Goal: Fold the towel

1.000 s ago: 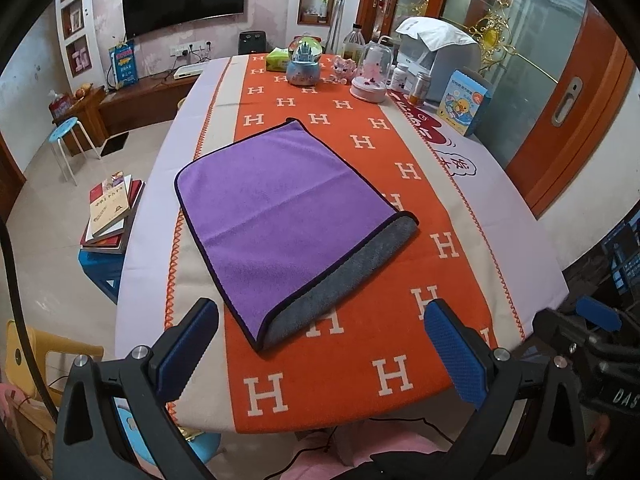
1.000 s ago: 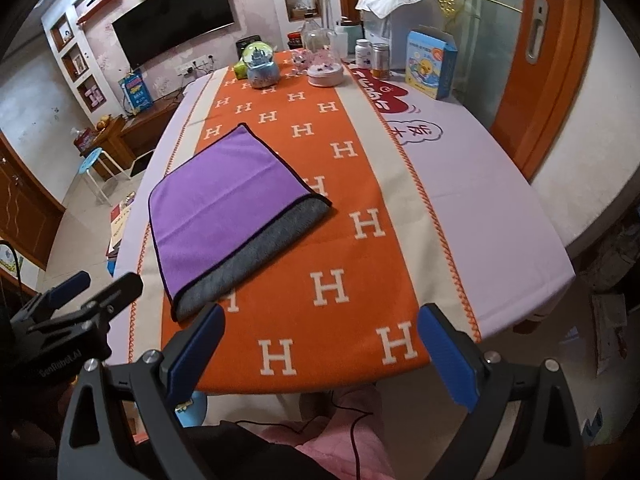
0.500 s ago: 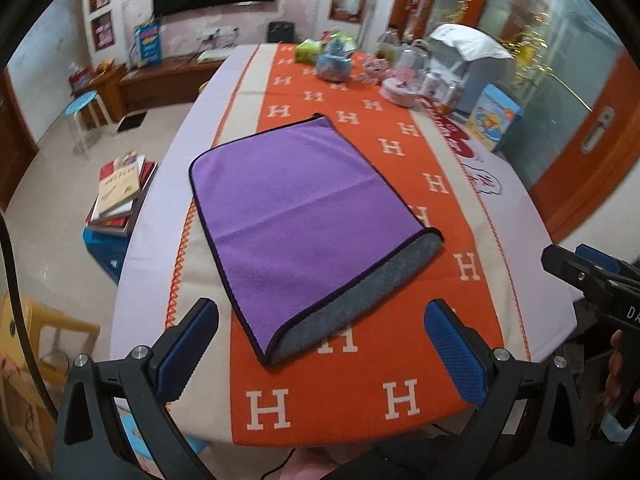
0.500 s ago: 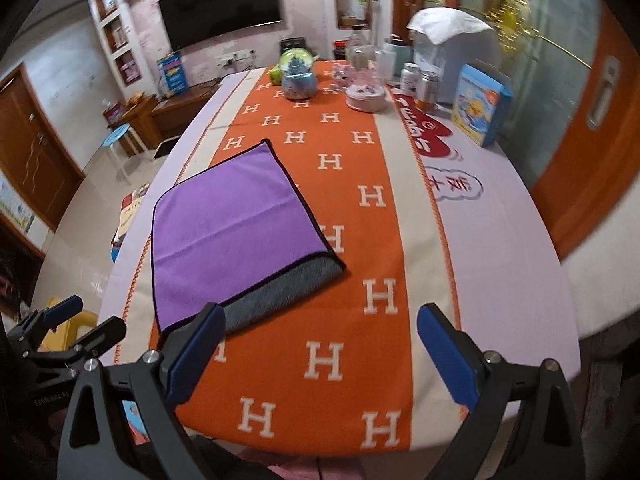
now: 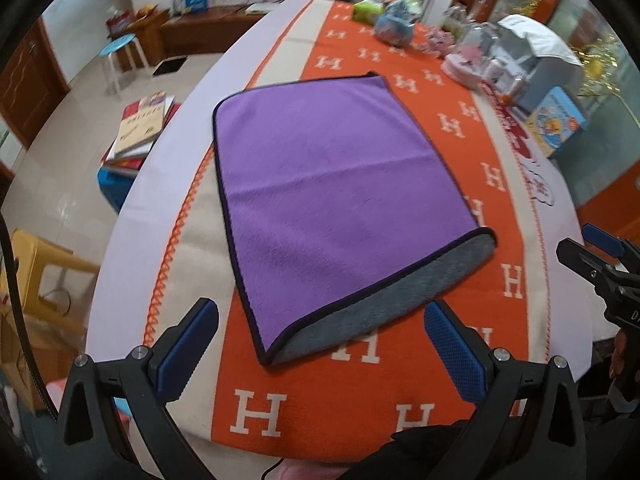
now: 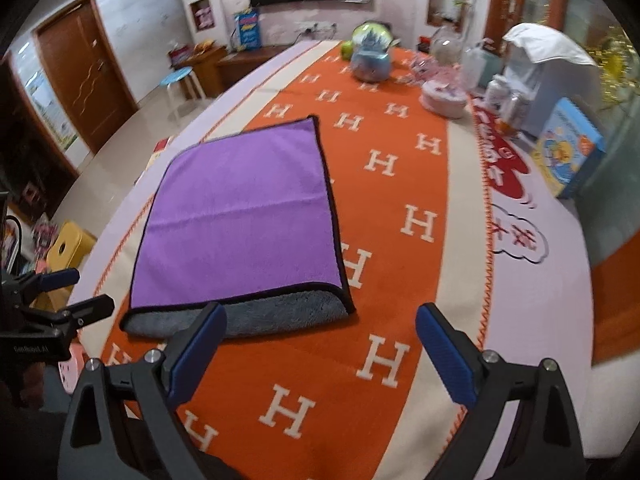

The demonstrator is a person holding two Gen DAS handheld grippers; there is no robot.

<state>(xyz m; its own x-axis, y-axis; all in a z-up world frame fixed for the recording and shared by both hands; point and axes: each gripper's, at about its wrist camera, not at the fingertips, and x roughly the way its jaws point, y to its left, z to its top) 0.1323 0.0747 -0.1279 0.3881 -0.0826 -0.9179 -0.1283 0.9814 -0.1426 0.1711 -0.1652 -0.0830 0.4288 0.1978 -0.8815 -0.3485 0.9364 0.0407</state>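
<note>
At the far end of the table stand a snow globe (image 6: 371,58), a round pink box (image 6: 444,98), a covered white appliance (image 6: 548,76) and a blue carton (image 6: 570,148); what looks like a stack of books (image 5: 140,132) lies on the floor beside it. The purple towel (image 5: 332,188) lies folded on the orange H-patterned tablecloth (image 6: 400,208), its grey underside showing along the near edge. The left gripper (image 5: 320,344) and right gripper (image 6: 320,340) both hover spread wide, holding nothing.
</note>
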